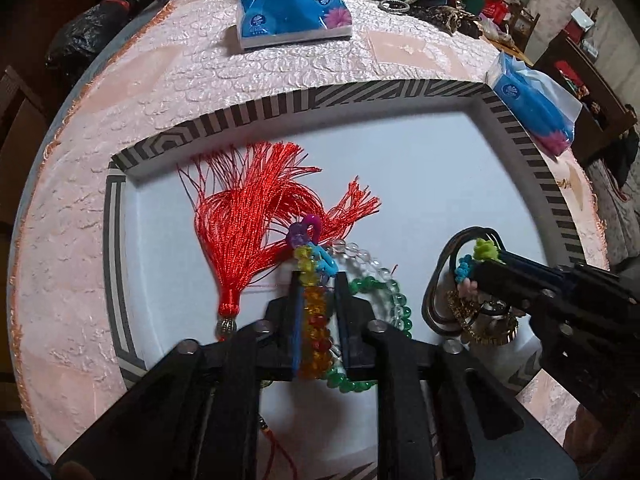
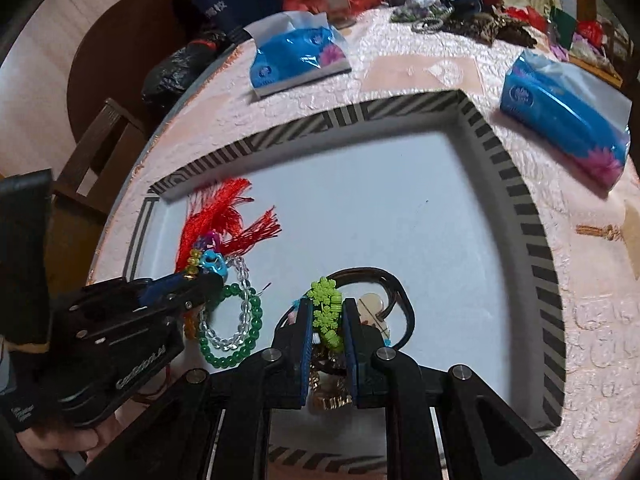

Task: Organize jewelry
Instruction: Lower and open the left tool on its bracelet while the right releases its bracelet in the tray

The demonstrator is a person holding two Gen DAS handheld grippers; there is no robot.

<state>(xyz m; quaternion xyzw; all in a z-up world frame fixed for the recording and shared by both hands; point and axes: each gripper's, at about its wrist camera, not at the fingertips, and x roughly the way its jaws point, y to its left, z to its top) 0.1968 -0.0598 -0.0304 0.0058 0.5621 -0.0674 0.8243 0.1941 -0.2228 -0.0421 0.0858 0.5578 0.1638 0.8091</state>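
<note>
Both bundles reach the striped-rim white tray (image 1: pixel 304 100): left gripper (image 1: pixel 318 280) loosens around the multicoloured bead strand (image 1: pixel 314 320); right gripper (image 2: pixel 327 312) clamps the green clover string (image 2: pixel 326 312); sorting remains.

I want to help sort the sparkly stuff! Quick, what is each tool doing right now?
Left tool: open, with the colourful bead strand loose between its fingers.
Right tool: closed on the green clover charm.
</note>
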